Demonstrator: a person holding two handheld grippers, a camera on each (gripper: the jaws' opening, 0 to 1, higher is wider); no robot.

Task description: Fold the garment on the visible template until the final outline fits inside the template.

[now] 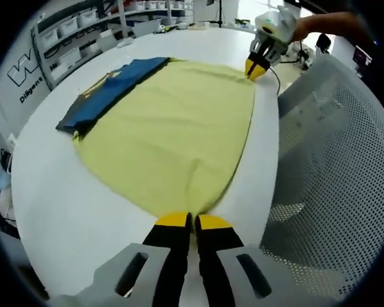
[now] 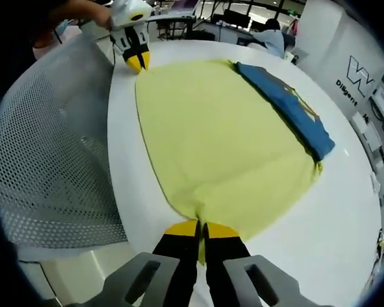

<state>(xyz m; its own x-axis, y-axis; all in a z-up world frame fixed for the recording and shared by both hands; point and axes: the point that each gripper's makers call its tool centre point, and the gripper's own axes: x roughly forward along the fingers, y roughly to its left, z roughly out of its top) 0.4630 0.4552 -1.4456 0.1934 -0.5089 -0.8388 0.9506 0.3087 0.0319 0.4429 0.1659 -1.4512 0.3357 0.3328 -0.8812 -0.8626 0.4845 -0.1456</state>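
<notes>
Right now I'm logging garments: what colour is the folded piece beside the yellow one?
Blue folded piece, clearest in the right gripper view.

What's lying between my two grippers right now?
The yellow garment spans the whole stretch, pinched at one edge by the left gripper and at the far edge by the right gripper, seen in both gripper views.

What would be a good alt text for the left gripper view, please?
The left claw, jaws shut, pinches the near corner of a yellow garment spread on a white table. The right claw grips its far corner, a blue garment lies along the far side, and a perforated white panel stands beside.
</notes>
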